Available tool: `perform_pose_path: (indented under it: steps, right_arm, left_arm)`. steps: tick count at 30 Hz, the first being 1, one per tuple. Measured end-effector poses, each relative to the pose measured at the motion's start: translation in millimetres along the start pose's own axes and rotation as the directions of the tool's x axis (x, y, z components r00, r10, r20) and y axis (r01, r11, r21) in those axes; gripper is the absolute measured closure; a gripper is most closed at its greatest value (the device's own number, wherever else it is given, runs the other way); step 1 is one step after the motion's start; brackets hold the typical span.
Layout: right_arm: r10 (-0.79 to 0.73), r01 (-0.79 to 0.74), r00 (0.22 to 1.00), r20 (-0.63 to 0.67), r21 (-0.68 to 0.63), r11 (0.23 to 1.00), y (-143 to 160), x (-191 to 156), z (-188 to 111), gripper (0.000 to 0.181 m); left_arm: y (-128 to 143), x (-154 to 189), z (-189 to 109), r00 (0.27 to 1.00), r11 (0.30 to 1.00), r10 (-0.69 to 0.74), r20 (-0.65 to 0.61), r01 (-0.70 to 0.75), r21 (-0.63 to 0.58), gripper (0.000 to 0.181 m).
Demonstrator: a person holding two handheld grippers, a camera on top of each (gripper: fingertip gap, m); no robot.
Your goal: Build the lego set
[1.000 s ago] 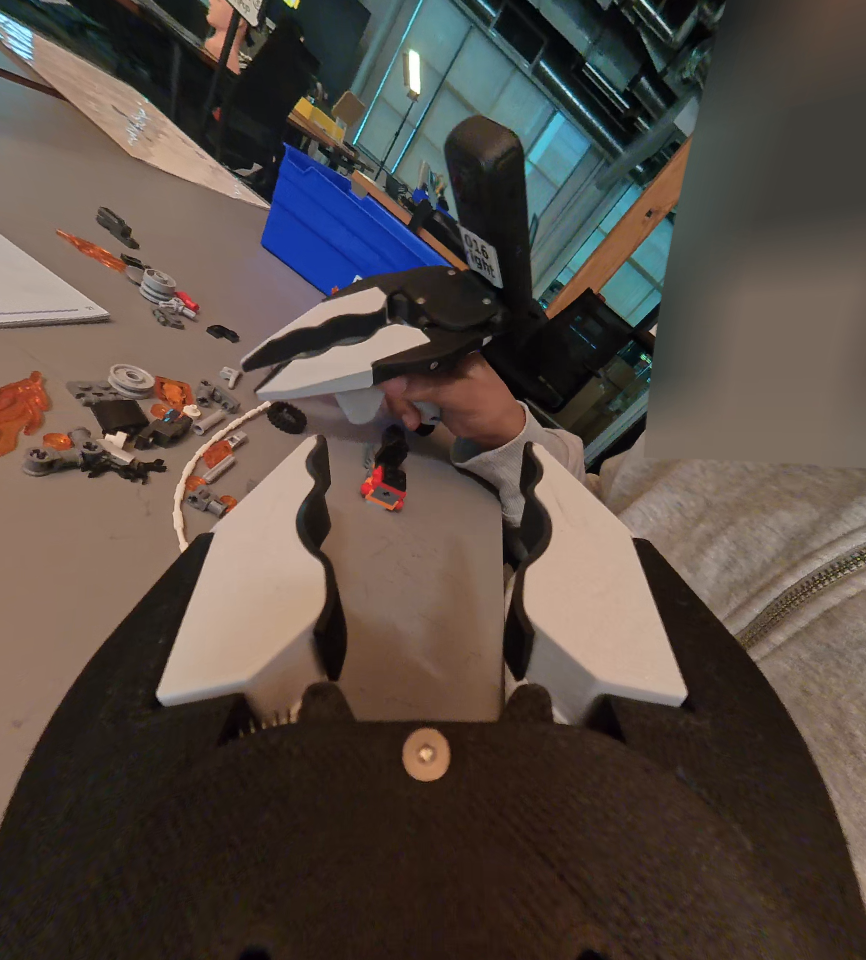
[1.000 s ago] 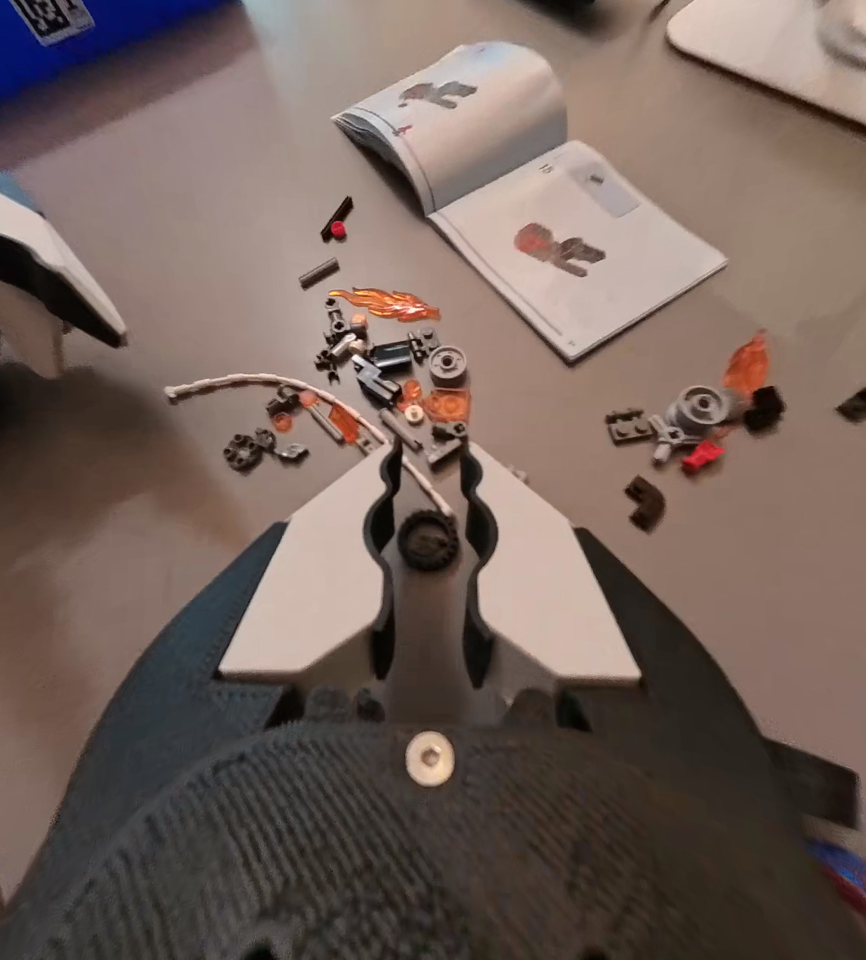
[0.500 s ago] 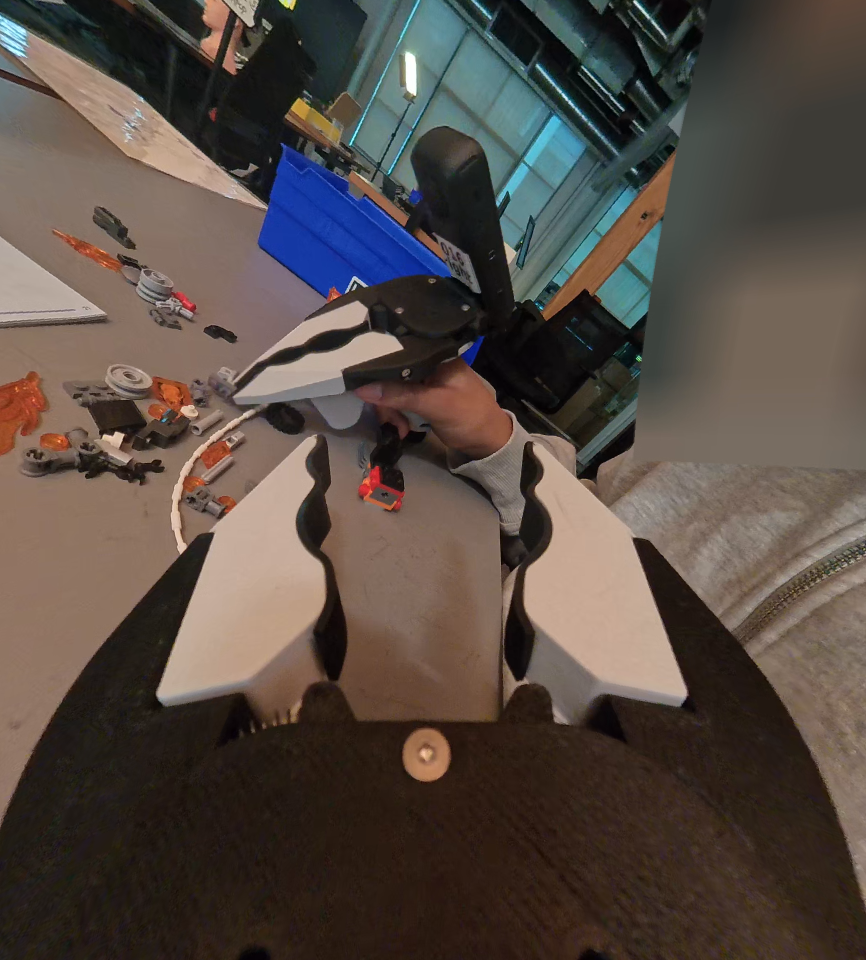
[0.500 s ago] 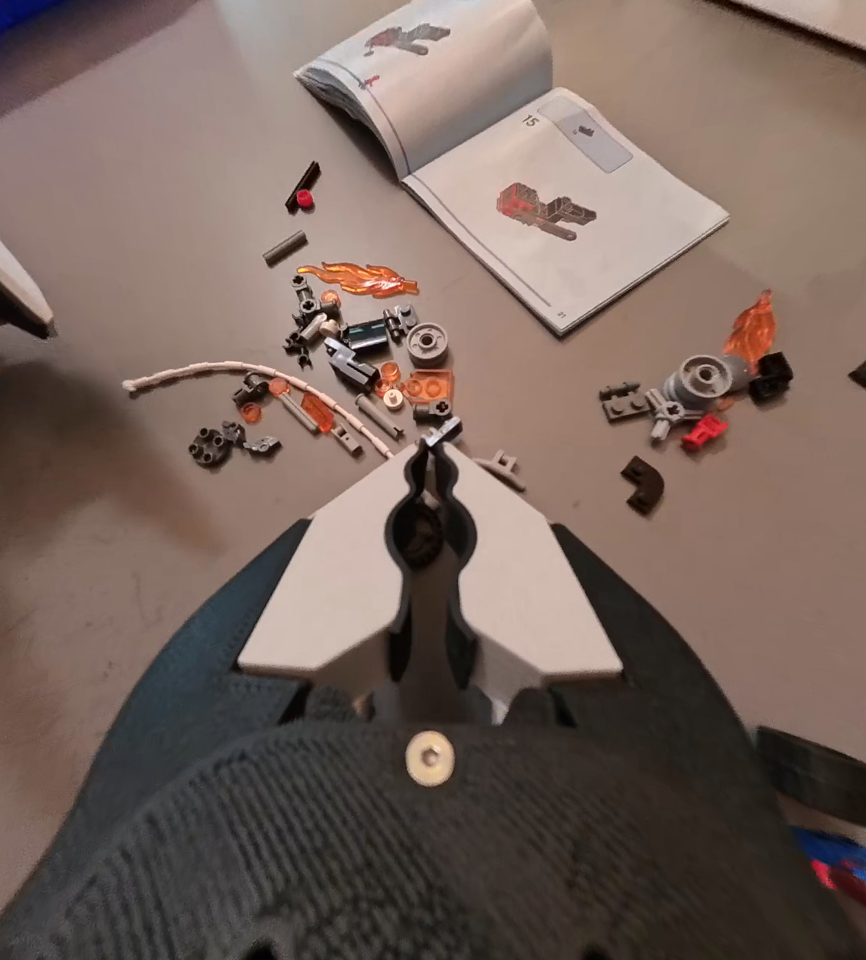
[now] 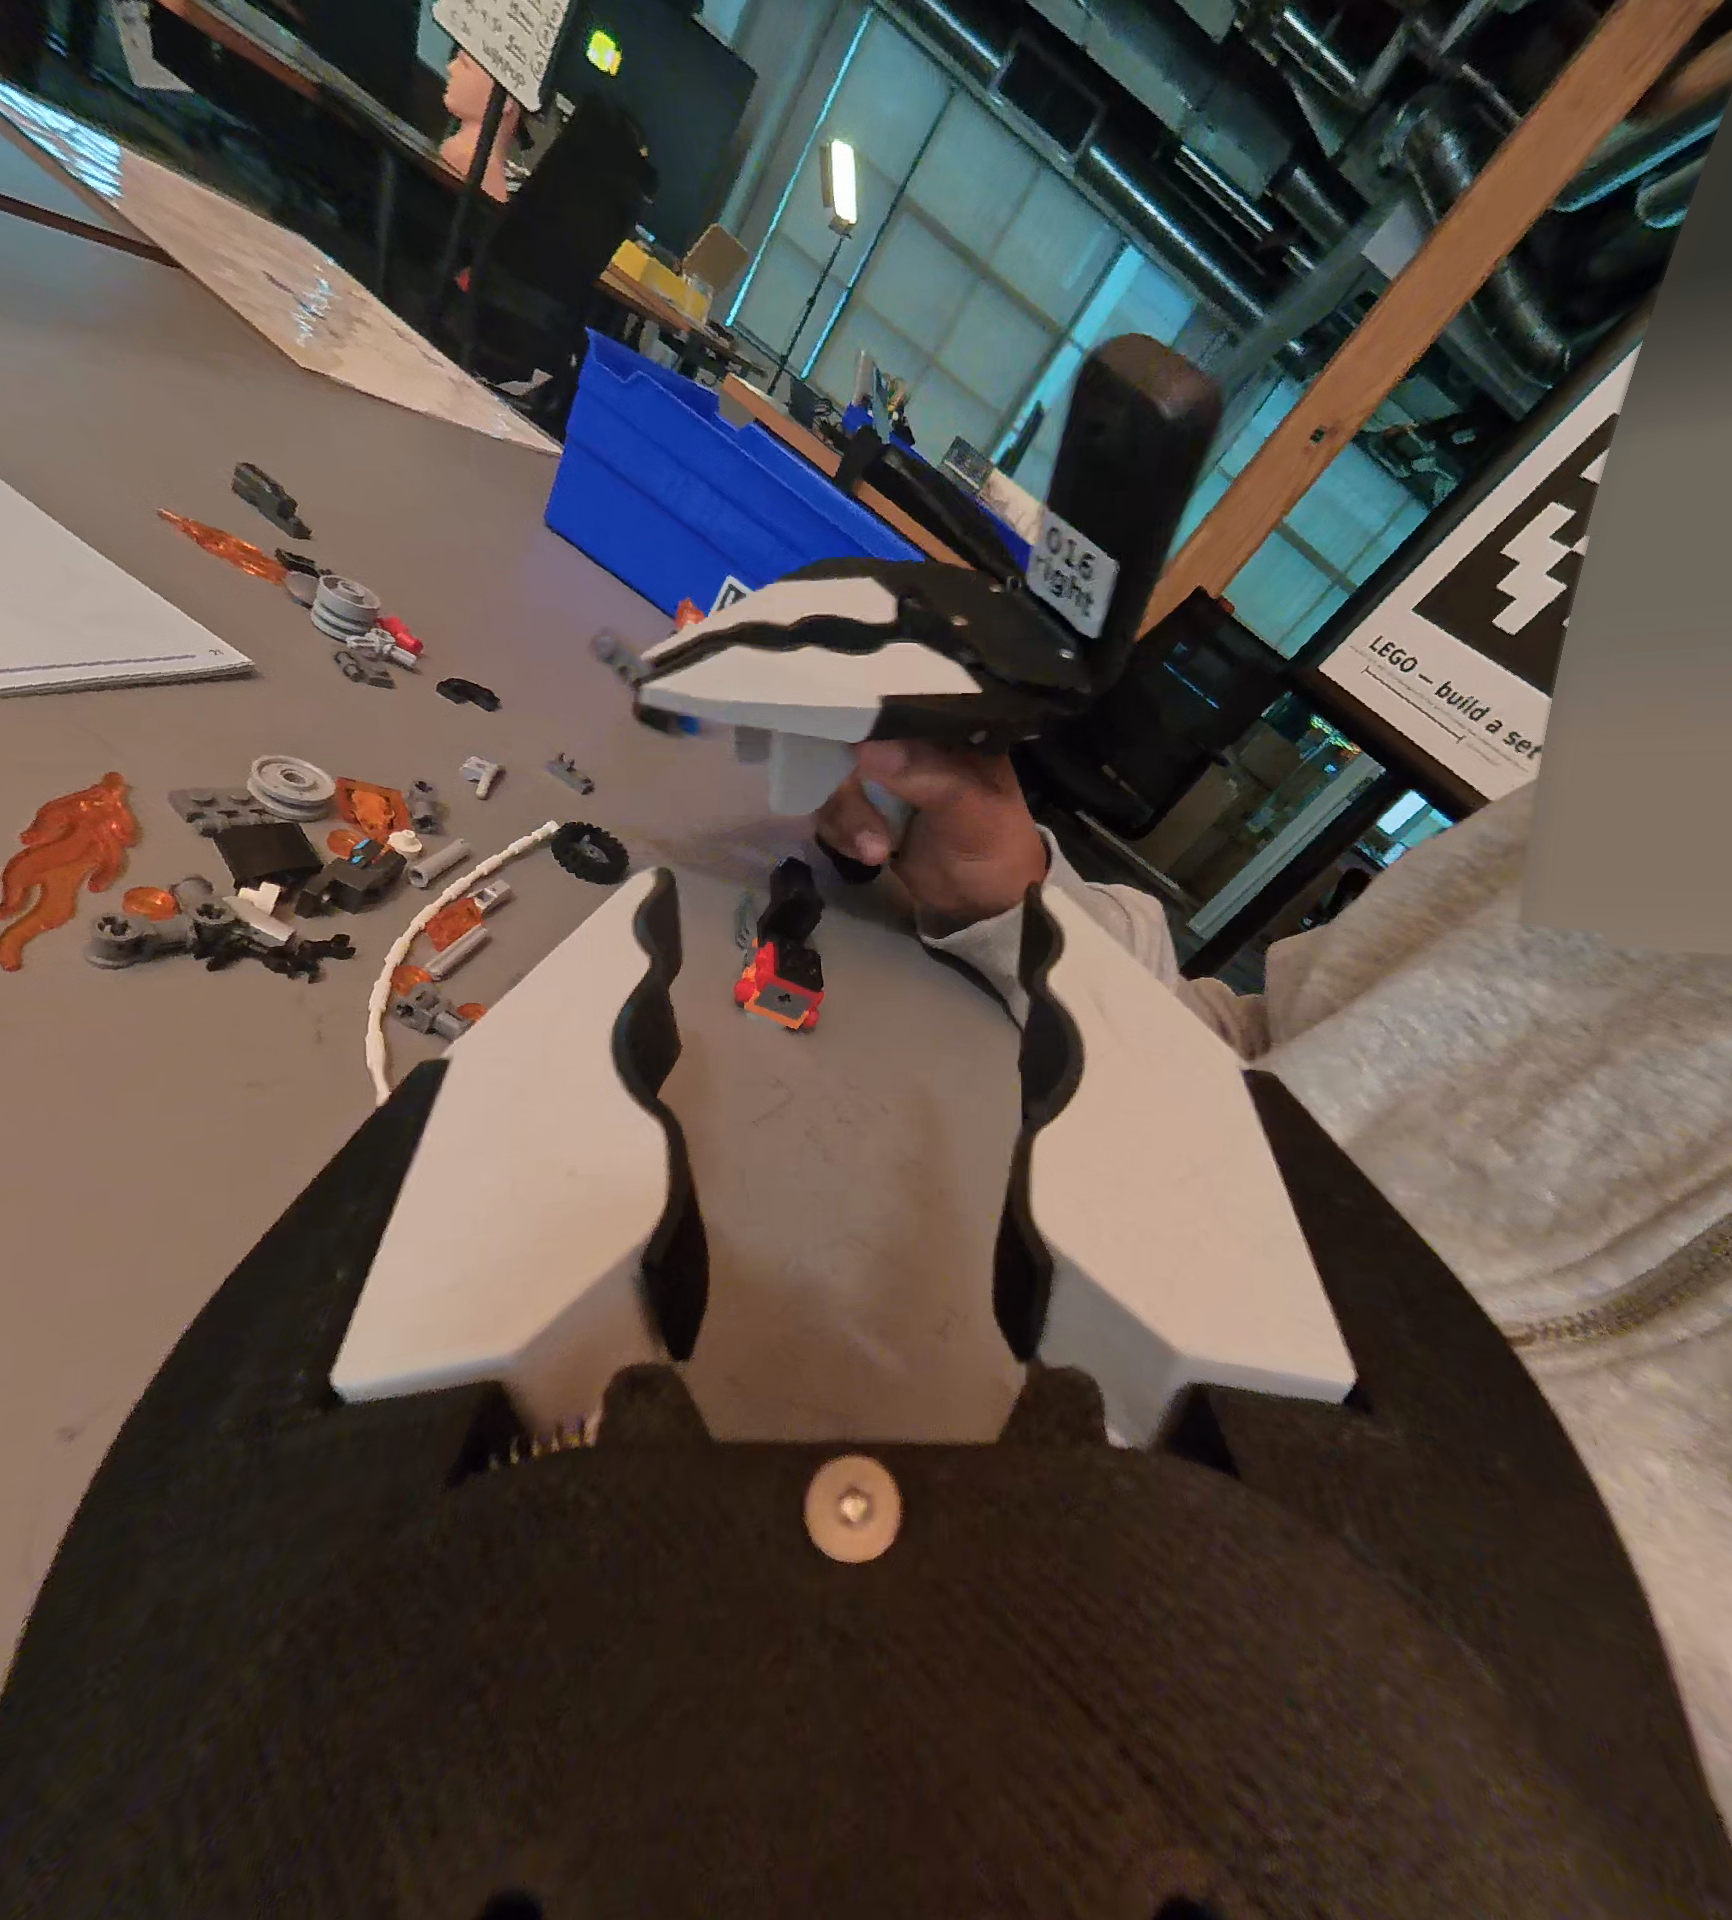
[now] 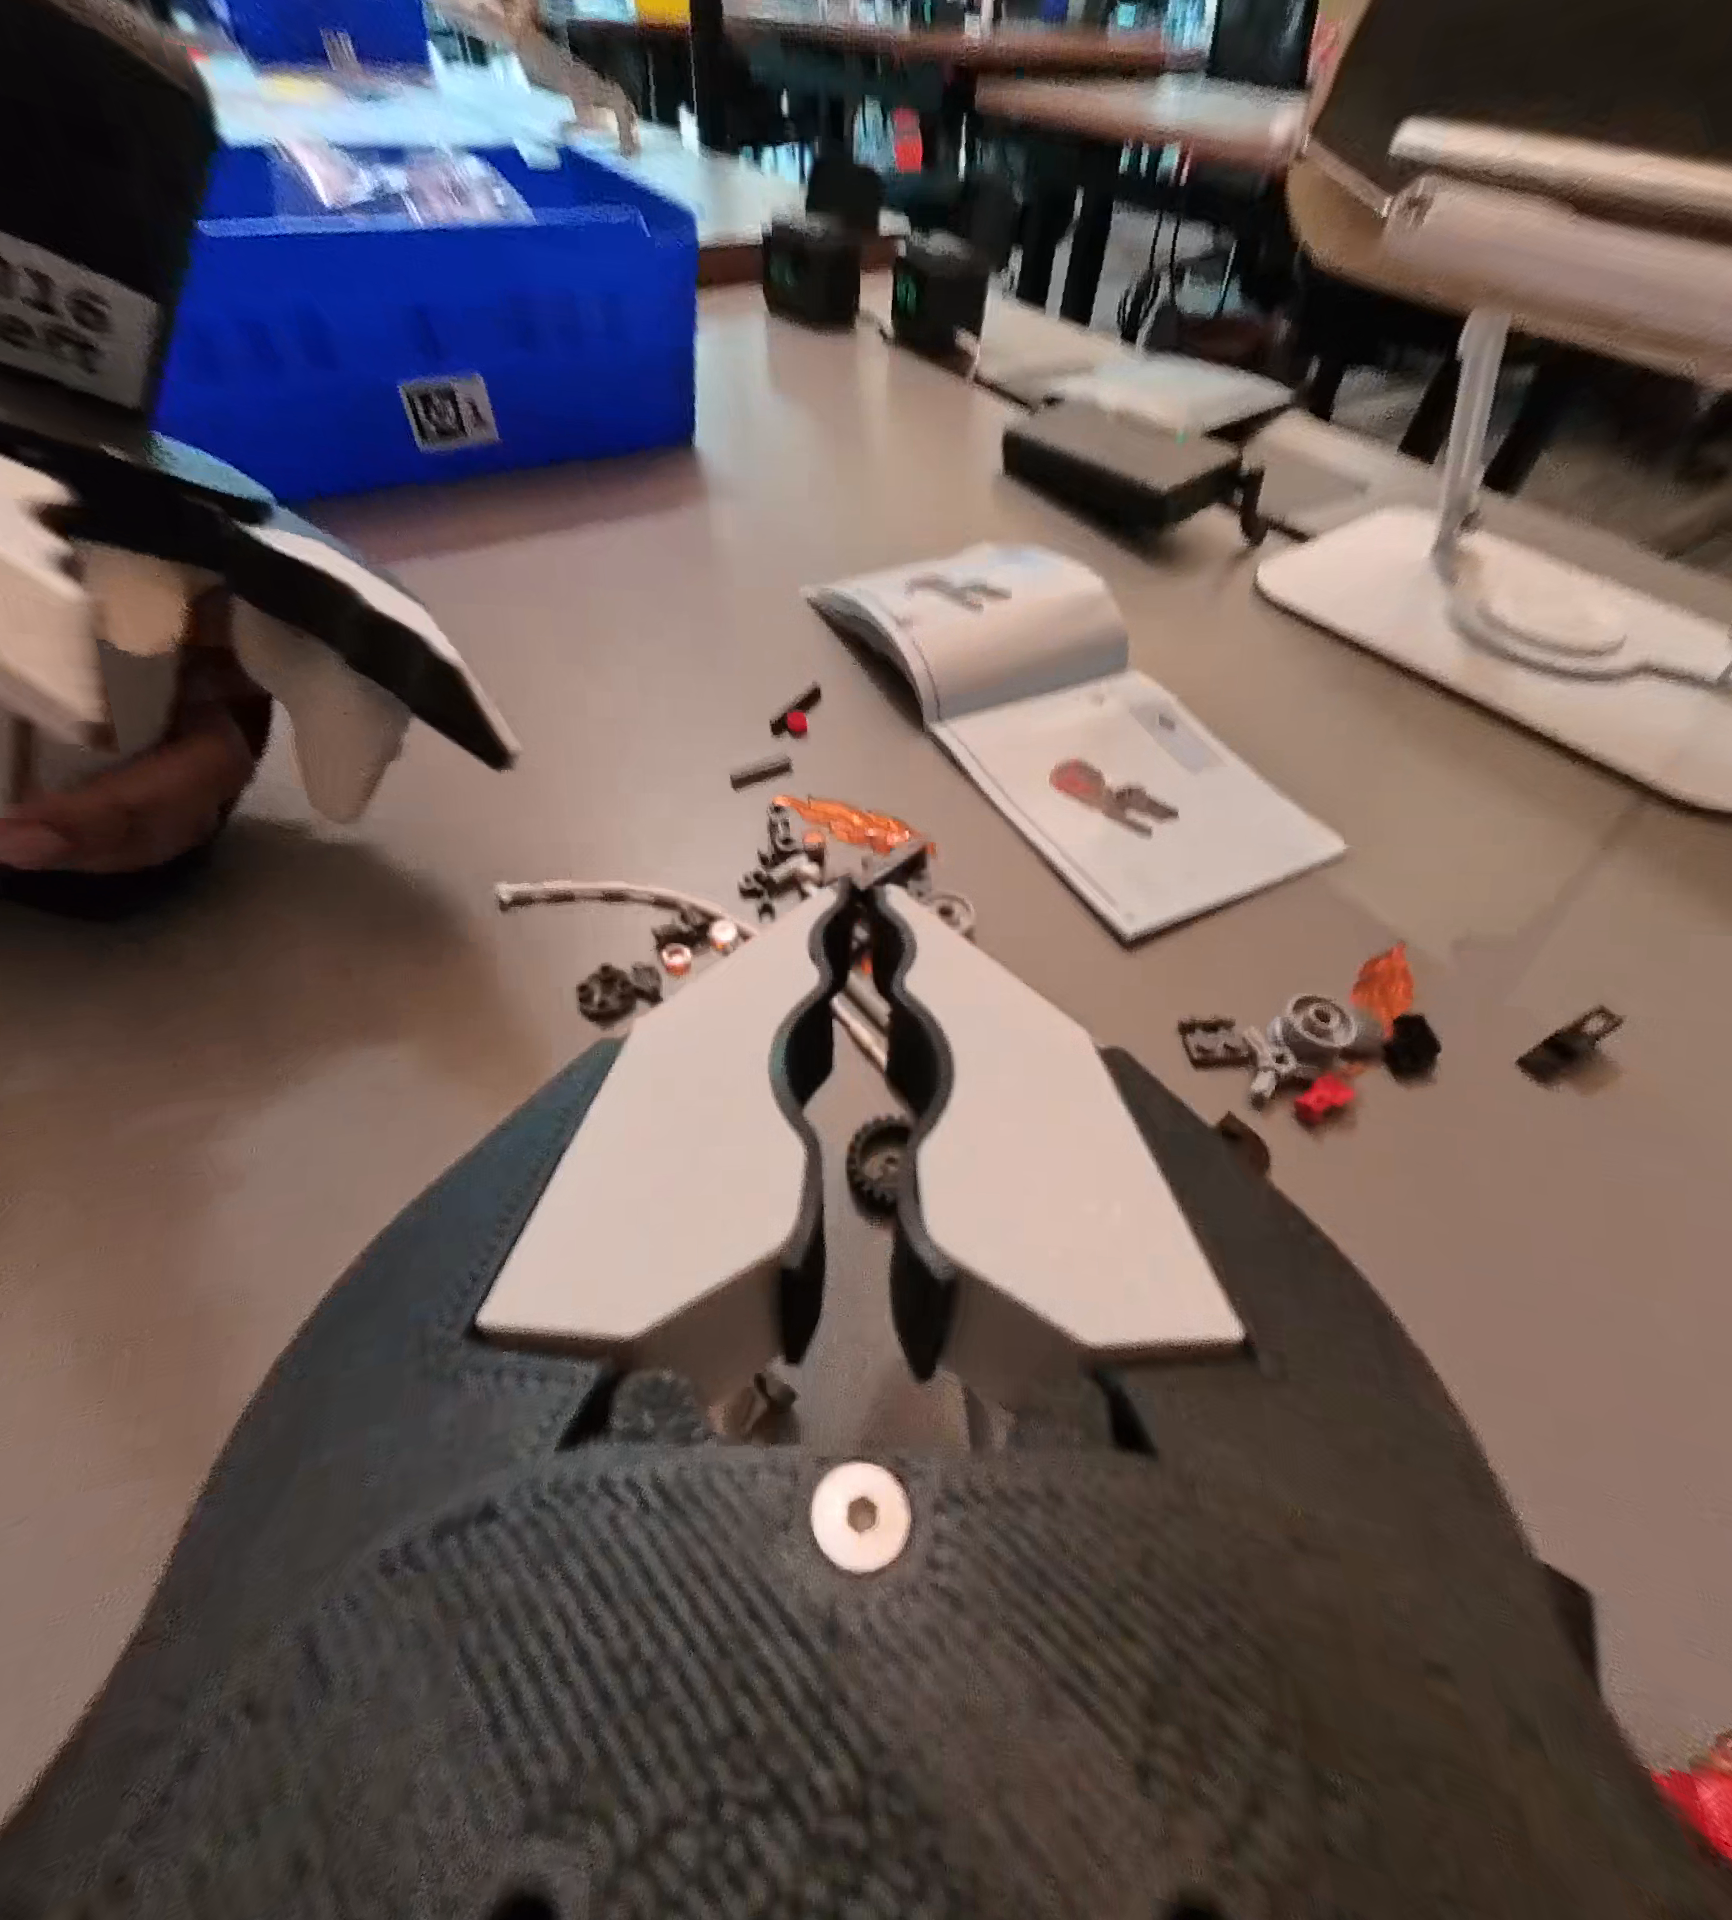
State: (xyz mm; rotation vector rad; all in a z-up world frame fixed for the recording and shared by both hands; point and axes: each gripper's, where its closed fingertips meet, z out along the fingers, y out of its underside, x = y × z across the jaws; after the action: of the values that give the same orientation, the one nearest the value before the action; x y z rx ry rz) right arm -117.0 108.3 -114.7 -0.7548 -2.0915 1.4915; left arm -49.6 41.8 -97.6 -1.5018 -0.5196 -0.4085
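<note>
Left gripper (image 5: 846,914) hung wide open and empty over the desk (image 5: 114,1143); right gripper (image 6: 867,883) was lifted, pinched shut on 1 small dark grey piece (image 6: 888,865) at its tips. Loose lego parts (image 5: 249,862) lay scattered mid-desk, left of the black tyre (image 5: 590,852) and the red-and-black sub-assembly (image 5: 782,961) near the person's edge. Such pieces were probably light, rigid and slippery, best gripped across flat sides.

The left hand-held gripper (image 5: 846,914) hangs wide open over the grey bench (image 5: 166,1143), a small red-and-black lego assembly (image 5: 782,982) lying just ahead. Beyond, the right hand-held gripper (image 5: 638,681) is raised, pinching a small grey piece (image 5: 610,650) (blurry), above the black tyre (image 5: 589,852).
</note>
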Motion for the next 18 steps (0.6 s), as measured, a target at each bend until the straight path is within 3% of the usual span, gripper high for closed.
perform_pose_path:
  steps: [7,9,11,13,18]
  right_arm:
    - [0.059,-0.078,0.987,0.15,0.122,0.99,-19,-34,-24,0.181]
    - [0.084,-0.122,0.956,0.28,0.12,0.985,-23,-56,-31,0.18]
    - [0.043,-0.12,0.863,0.504,0.123,0.985,-27,-97,-49,0.181]
    - [-0.029,-0.06,0.783,0.622,0.123,0.991,-19,-132,-69,0.181]
    - [-0.075,0.075,0.796,0.601,0.025,0.997,21,-149,-77,0.181]
  left_arm:
    - [-8,-2,-6,1.0,0.998,0.001,0.019,-0.002,0.061,0.139]
    - [-10,0,-5,0.999,0.996,0.029,0.023,-0.03,0.079,0.139]
    - [-9,6,-1,0.998,0.994,0.063,0.026,-0.065,0.083,0.144]
    - [-2,30,7,0.992,0.993,0.099,-0.077,-0.092,0.079,0.145]
    - [39,76,33,0.956,0.993,0.007,-0.295,-0.042,-0.113,0.152]
